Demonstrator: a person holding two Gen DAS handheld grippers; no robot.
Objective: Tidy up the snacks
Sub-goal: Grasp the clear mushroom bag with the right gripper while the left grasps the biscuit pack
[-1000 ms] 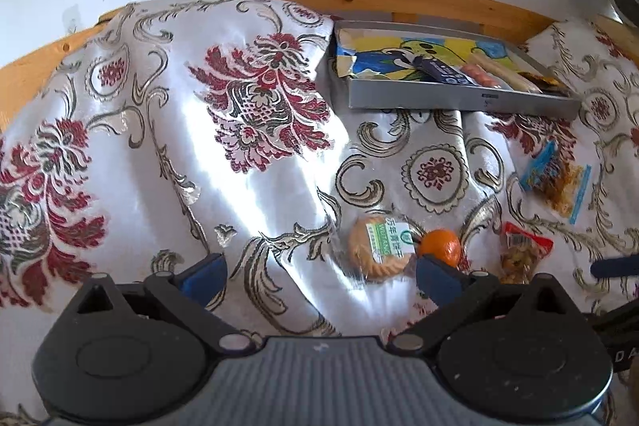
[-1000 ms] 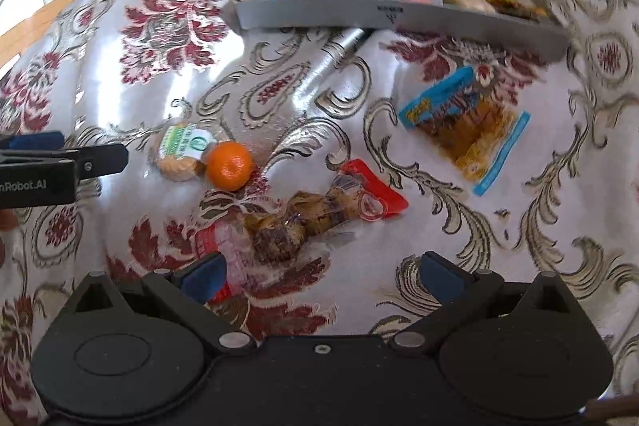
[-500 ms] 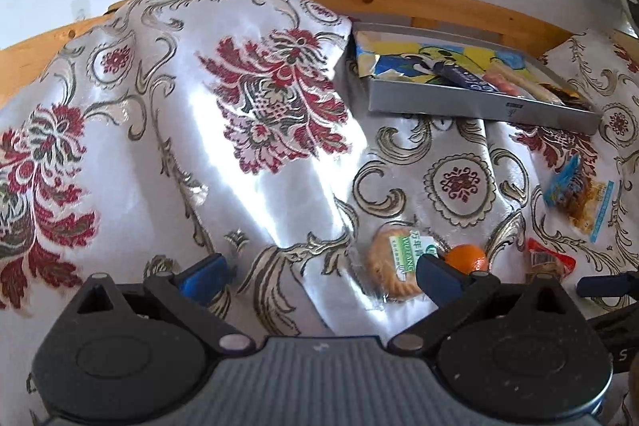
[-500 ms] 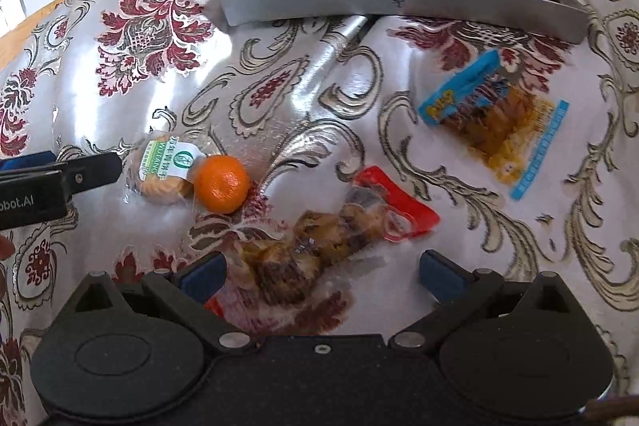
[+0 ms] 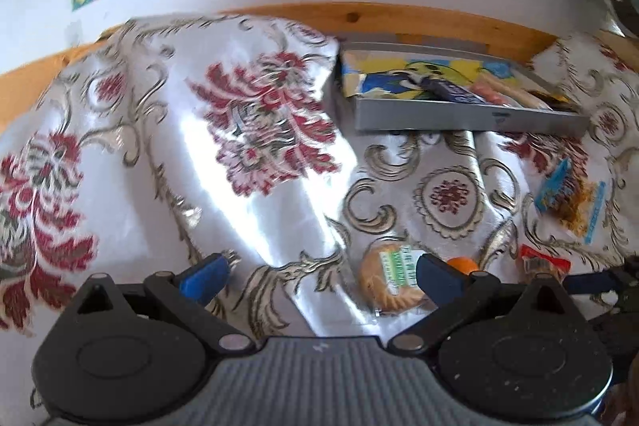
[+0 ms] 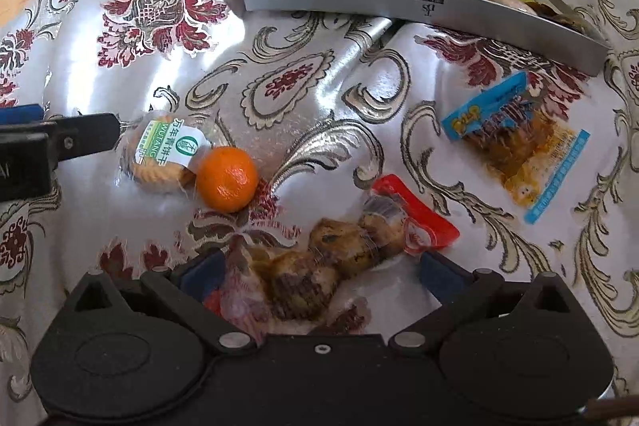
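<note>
While the grey tray (image 6: 419, 4) at the far edge already holds several packets, the clear snack packet (image 6: 319, 266) lies between the spread fingers of the right gripper (image 6: 319, 274), ungrasped. Next comes closing on it. Smaller, the biscuit (image 5: 389, 280) sits beside the empty, wide-open left gripper (image 5: 319, 276).

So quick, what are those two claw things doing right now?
Left gripper: open, holding nothing.
Right gripper: open, fingers straddling the clear snack bag, not clamped.
</note>
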